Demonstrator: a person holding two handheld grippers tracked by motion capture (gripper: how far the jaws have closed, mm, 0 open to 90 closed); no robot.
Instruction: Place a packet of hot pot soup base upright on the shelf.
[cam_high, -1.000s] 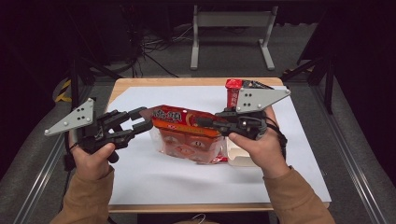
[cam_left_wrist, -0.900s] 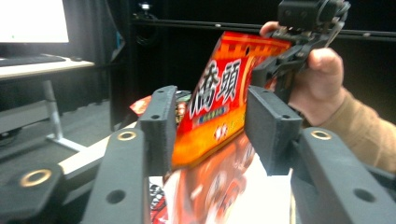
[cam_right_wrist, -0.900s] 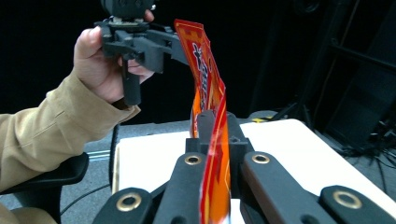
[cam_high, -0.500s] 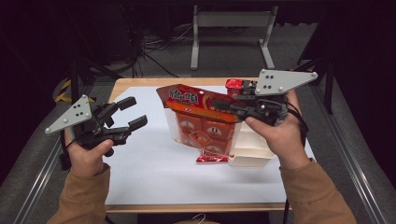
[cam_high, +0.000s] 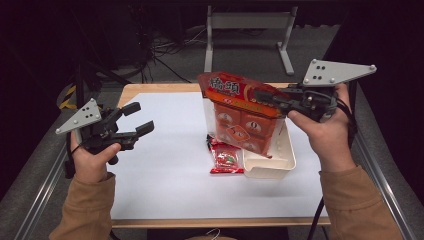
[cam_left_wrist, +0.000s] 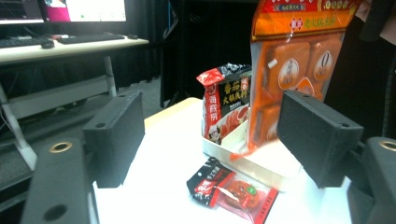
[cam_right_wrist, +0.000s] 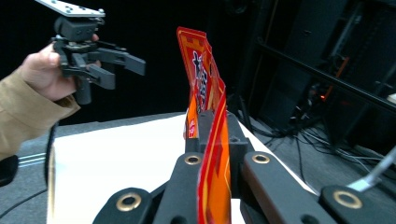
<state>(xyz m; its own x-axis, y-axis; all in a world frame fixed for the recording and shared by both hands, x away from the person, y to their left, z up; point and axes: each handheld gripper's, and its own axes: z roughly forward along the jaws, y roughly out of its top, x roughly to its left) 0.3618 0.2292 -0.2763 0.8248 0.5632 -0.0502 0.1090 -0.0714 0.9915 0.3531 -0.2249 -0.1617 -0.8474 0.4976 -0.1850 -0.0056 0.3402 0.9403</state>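
Note:
An orange multi-pack bag (cam_high: 245, 120) hangs upright, its lower end over the white tray (cam_high: 280, 167). My right gripper (cam_high: 261, 95) is shut on the bag's red top edge; in the right gripper view the bag (cam_right_wrist: 205, 93) stands pinched between the jaws of that gripper (cam_right_wrist: 212, 128). My left gripper (cam_high: 141, 118) hovers at the left over the white sheet. Its jaws have just been opening and nothing is between them. In the left gripper view the bag (cam_left_wrist: 294, 70) hangs beyond those wide jaws.
A red-and-black packet (cam_left_wrist: 226, 107) stands in the tray (cam_left_wrist: 261, 168). Small red sachets (cam_high: 225, 157) lie on the white sheet beside the tray. A wooden table edge (cam_high: 215, 222) runs along the front. A metal stand (cam_high: 247, 22) is behind the table.
The right gripper lifted the bag from lying flat to hanging upright and carried it right, over the tray. The left gripper let go of the bag's end, opened and drew back left.

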